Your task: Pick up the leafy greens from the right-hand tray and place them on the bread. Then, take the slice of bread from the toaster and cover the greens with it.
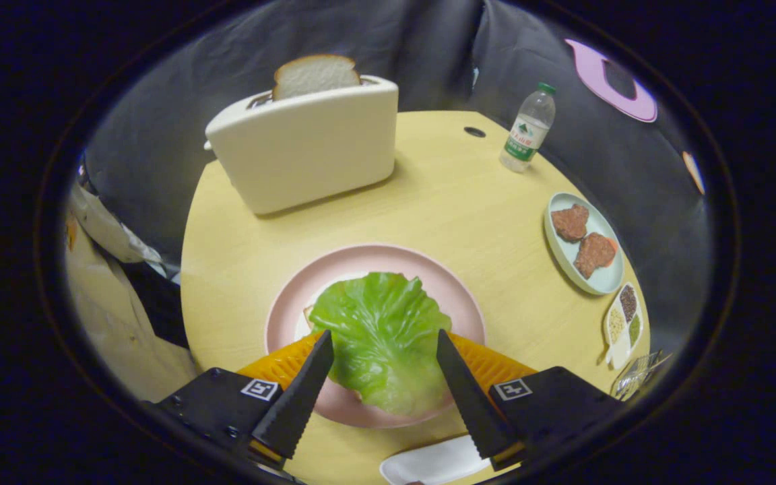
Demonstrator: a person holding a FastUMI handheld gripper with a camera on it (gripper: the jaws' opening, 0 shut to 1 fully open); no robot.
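On the yellow table (442,202), the leafy greens (381,337) lie between the gripper's (384,343) spread, untouching jaws.

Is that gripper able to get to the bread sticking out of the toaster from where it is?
Probably yes. The gripper is open, fingers either side of the lettuce leaf on the pink plate. Bare table lies between plate and toaster, and the bread slice stands proud of the slot.

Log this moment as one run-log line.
gripper: open, over lettuce | lettuce: on pink plate, covering bread | toaster: bread slice inside | next: fetch slice
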